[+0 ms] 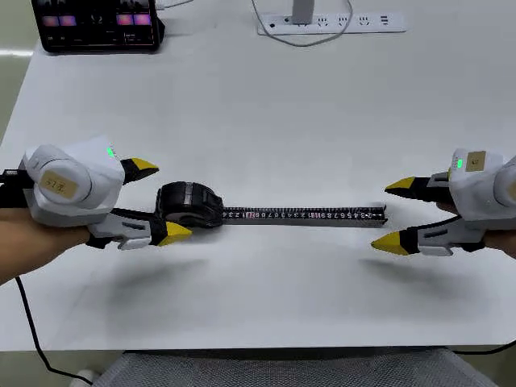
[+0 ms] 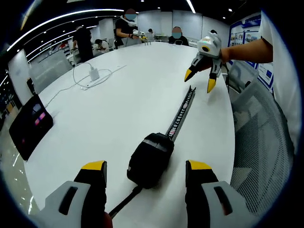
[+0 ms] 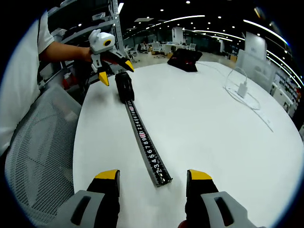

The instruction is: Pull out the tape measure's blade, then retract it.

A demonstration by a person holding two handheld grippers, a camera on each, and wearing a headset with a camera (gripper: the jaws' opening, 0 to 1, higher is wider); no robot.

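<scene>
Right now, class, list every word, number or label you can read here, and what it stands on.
"2 3 4 5 6 7 8 9": on the tape blade, near its tip.
Blade's further numbers: too small.
Tan stickers on left gripper and right gripper: blurred.
Dark device screen: unreadable.

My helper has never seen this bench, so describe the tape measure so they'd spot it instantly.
On the white workbench, look near the front edge, between the open jaws of the left hand-held gripper. The tape measure is a rounded black case, the only item with a numbered blade running out of it.
</scene>
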